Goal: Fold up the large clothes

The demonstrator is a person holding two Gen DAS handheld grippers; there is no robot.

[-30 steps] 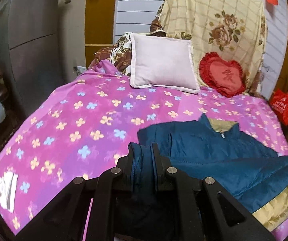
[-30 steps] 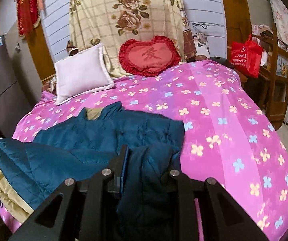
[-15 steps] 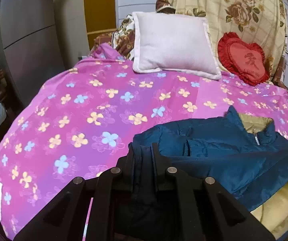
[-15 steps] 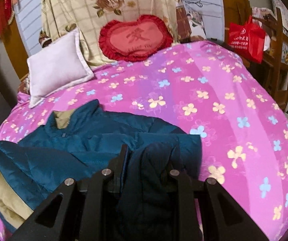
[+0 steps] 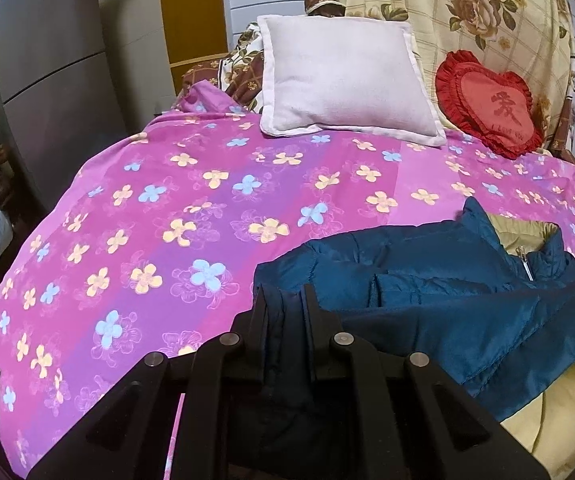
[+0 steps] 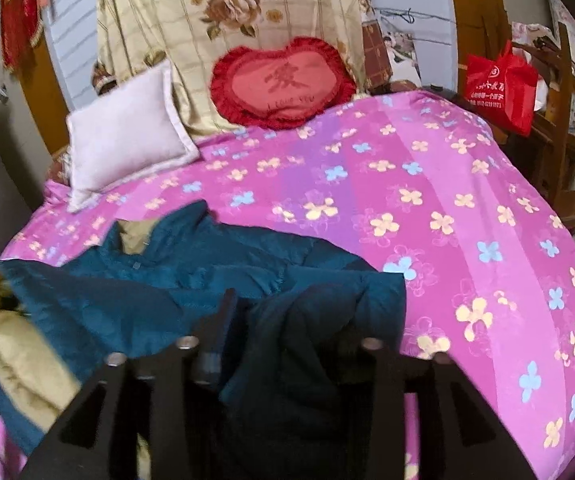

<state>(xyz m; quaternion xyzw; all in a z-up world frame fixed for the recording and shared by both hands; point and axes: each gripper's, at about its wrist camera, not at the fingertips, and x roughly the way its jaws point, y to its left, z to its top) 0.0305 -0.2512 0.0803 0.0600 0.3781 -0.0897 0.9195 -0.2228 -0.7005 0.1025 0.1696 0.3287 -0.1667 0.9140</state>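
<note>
A teal padded jacket [image 5: 427,280] with beige lining lies on the pink flowered bed cover [image 5: 167,200], near the front edge. My left gripper [image 5: 286,308] is shut on a fold of the jacket at its left edge, low over the bed. In the right wrist view the jacket [image 6: 159,280] spreads to the left, collar toward the pillows. My right gripper [image 6: 287,320] has its jaws opening, and a bunch of the jacket's fabric sits loose between them. That fabric hides the right finger's tip.
A white pillow [image 5: 343,76] and a red heart cushion [image 5: 491,104] lean on a floral blanket at the head of the bed. A grey cabinet [image 5: 55,80] stands to the left. A red bag [image 6: 499,84] hangs on wooden shelves [image 6: 567,120] to the right.
Both grippers have moved forward and down toward the bed, carrying the jacket's edge over its body. The right jaws have spread apart; the left stays clamped.
</note>
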